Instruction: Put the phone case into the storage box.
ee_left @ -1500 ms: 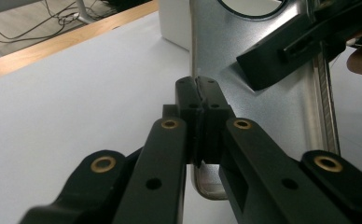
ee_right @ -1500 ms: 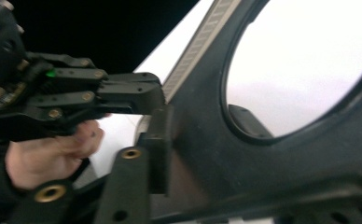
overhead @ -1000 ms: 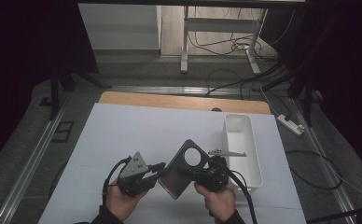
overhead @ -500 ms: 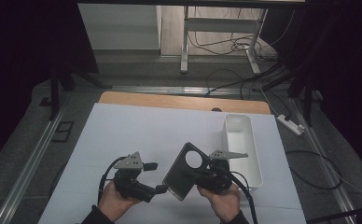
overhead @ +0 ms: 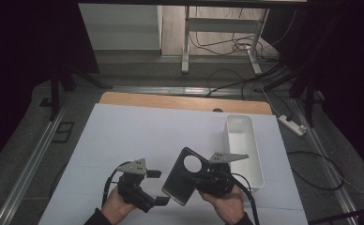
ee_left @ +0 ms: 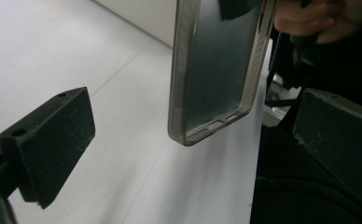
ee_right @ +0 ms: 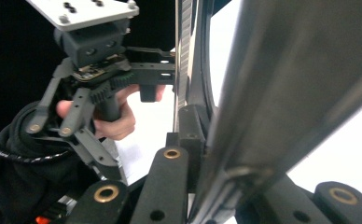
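White tray (overhead: 260, 161) on the white table (overhead: 138, 136) — power strip (overhead: 292, 125) on the floor.

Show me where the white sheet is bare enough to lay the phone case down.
Bare: the white sheet left of the white bin and ahead of both grippers. Crowded: the near edge, where the left gripper, the right gripper and the phone case meet.

A white-covered table (overhead: 138, 136) carries a white tray (overhead: 253, 159) near its right edge.

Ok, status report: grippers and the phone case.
Left gripper just opened, off the case. Right gripper shut on case, held above the table. Nothing in the way.
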A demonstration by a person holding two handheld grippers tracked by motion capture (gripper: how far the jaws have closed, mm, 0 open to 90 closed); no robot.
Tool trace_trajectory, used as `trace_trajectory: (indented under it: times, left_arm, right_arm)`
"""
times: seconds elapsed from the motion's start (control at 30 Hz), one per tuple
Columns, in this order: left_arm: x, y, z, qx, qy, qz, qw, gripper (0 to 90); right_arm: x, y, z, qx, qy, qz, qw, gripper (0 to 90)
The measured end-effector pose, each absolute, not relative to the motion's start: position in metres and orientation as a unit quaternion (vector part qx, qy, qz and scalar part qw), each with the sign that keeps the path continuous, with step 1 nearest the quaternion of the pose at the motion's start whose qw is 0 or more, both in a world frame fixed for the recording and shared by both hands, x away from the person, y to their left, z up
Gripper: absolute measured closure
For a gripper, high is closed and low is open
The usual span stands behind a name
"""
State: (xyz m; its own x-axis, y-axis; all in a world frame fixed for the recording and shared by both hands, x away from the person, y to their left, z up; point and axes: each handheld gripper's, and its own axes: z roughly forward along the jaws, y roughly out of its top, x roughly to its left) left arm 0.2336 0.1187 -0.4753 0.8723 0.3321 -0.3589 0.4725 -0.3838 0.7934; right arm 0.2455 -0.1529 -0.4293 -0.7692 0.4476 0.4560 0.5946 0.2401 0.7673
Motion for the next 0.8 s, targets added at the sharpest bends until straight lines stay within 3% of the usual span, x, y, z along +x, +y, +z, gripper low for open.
trace_trajectory:
  times: [0.53,0.67,0.77,0.8]
  left_arm:
    - [0.232,0.106,-0.48,0.835,0.219,-0.106,0.494,0.0]
    - [0.23,0.105,-0.479,0.839,0.202,-0.106,0.494,10.0]
    - [0.229,0.106,-0.478,0.835,0.189,-0.121,0.502,23.8]
    - [0.229,0.106,-0.478,0.834,0.184,-0.127,0.504,35.0]
  right_arm:
    - [0.239,-0.142,-0.43,-0.284,-0.802,-0.518,0.09,85.8]
    - [0.239,-0.141,-0.429,-0.274,-0.802,-0.521,0.101,85.8]
    - [0.238,-0.14,-0.429,-0.269,-0.802,-0.522,0.107,85.8]
    - [0.238,-0.14,-0.428,-0.265,-0.802,-0.523,0.11,85.8]
